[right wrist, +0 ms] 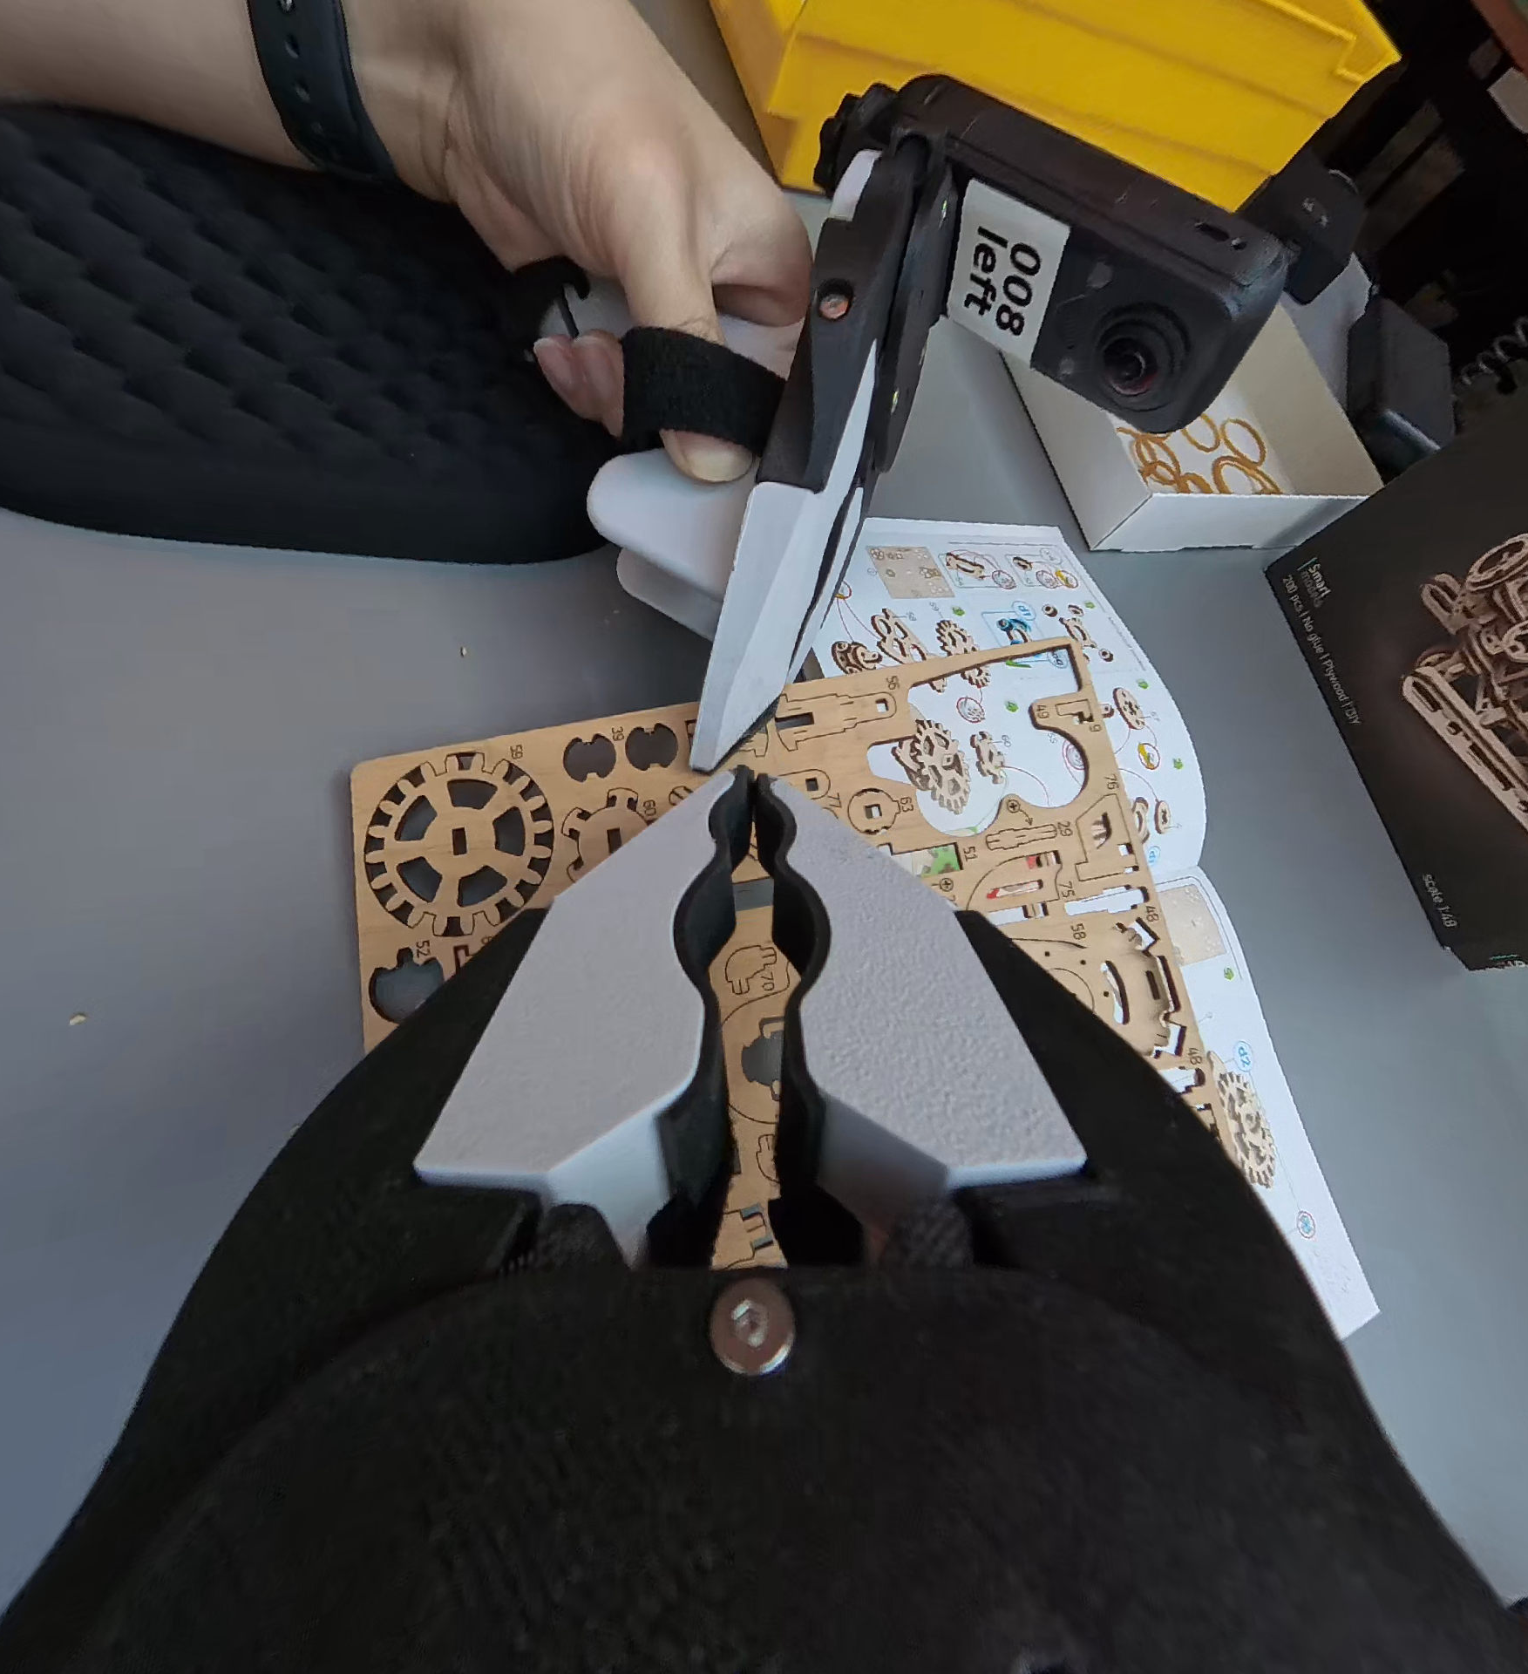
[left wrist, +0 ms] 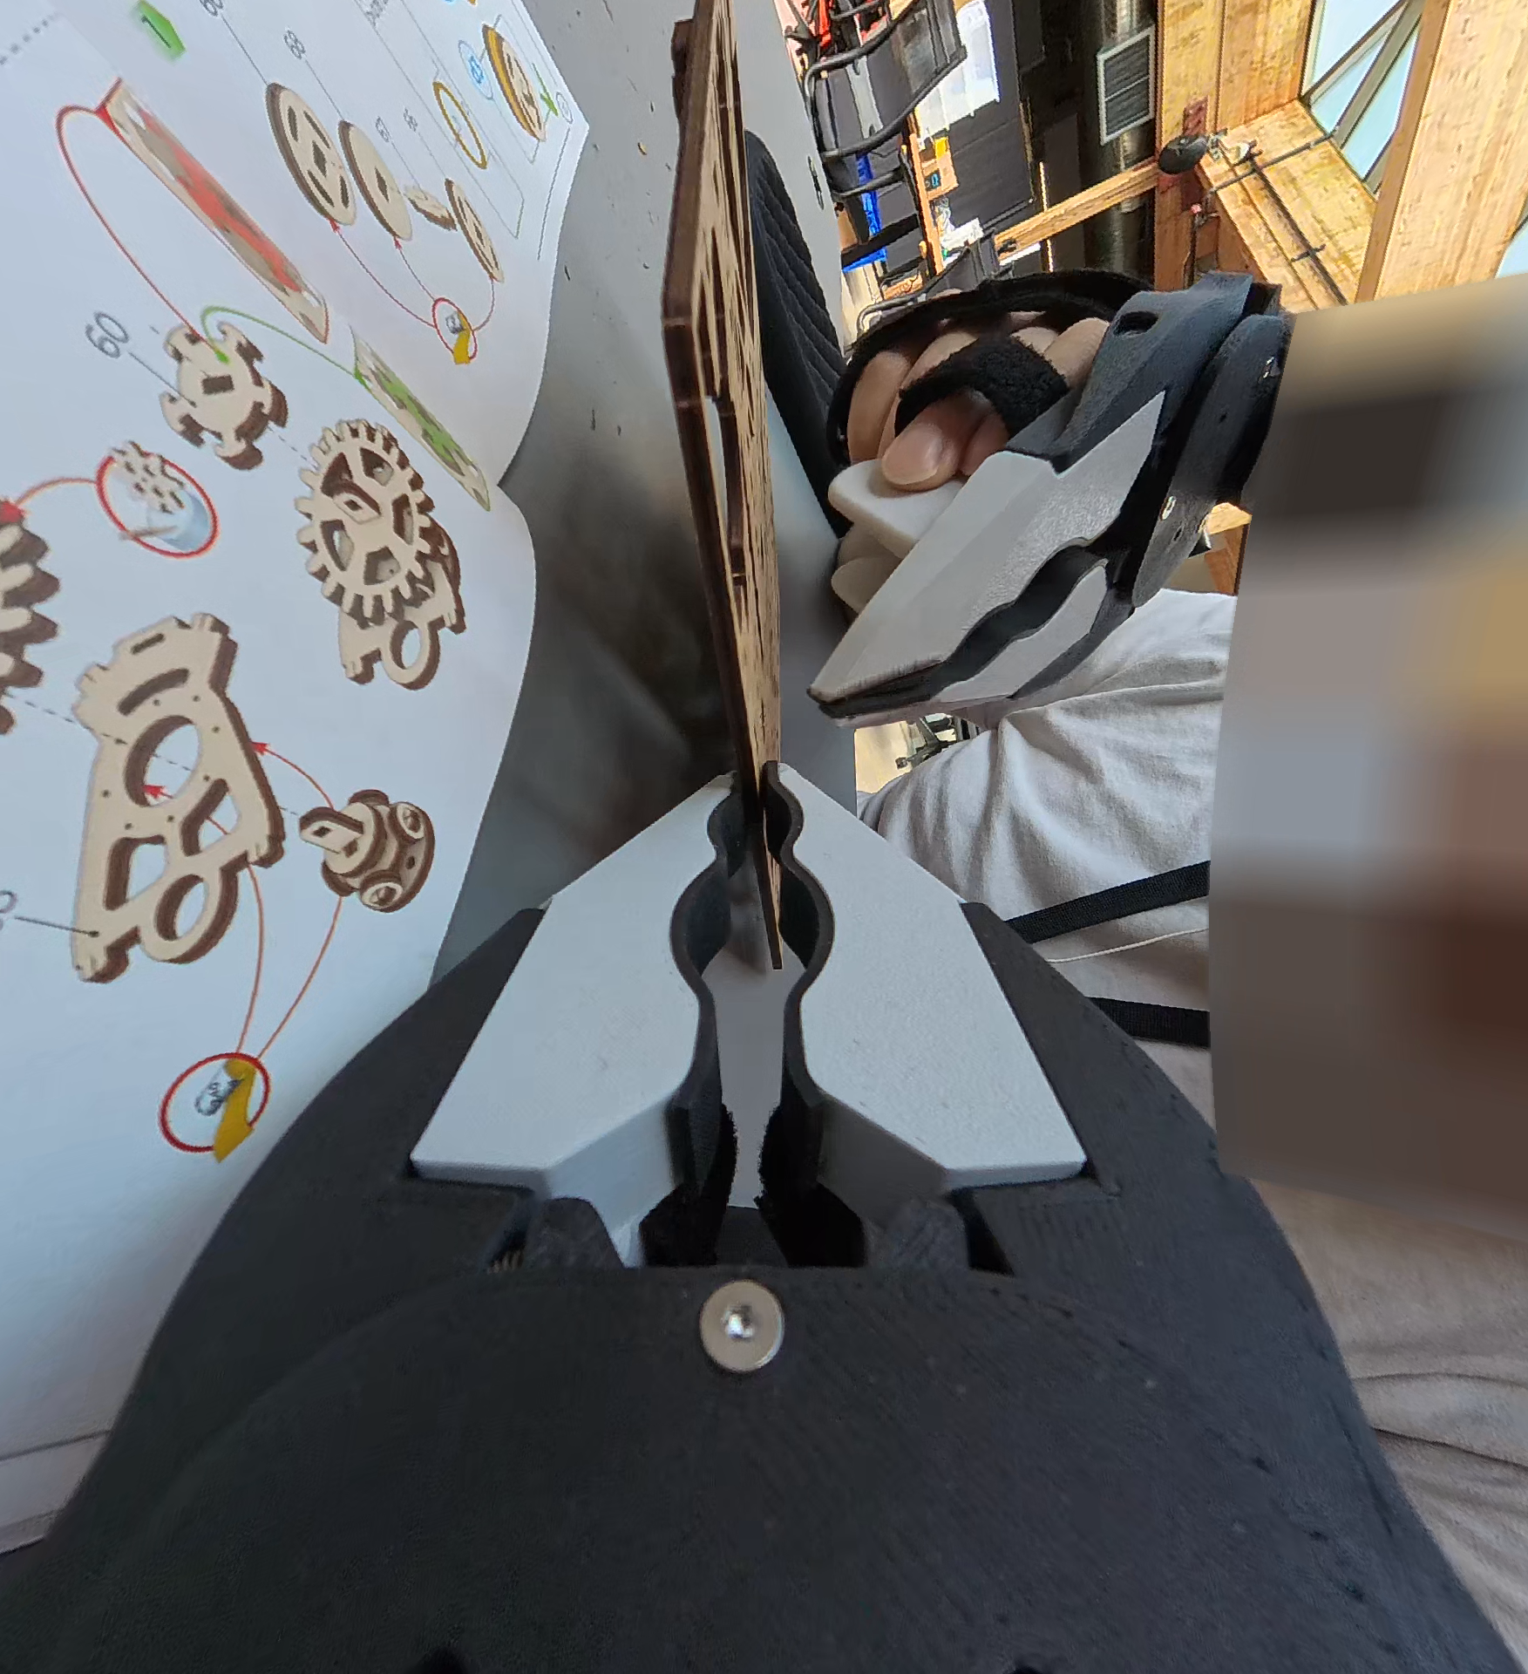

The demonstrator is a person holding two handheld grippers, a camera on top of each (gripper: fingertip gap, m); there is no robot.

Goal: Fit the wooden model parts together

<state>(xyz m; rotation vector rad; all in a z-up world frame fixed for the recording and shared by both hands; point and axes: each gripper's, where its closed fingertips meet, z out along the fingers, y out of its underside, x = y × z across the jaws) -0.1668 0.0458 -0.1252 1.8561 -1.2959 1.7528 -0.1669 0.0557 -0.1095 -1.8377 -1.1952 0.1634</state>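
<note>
Laser-cut plywood parts sheet [right wrist: 968,870] pinched at its edge by left grey-and-black gripper [left wrist: 755,788].

Behind on grey table [right wrist: 153,815]: open white cardboard box [right wrist: 1195,507] holding tan rubber bands [right wrist: 1195,457]; beside it a yellow plastic bin [right wrist: 1059,81], contents unseen. Left gripper slanted steeply down, fingertips clamped on sheet, held by bare hand [right wrist: 615,208] with black strap over one finger. Right grey-and-black gripper [right wrist: 746,784] poised over sheet, tips closed together on nothing, just short of left gripper's tip. Right wrist view only: sheet lying over open white instruction booklet [right wrist: 1149,725], black quilted pad [right wrist: 198,344], dark model box [right wrist: 1466,725]. Left wrist view only: sheet edge-on, upright in frame, booklet diagrams close up.
</note>
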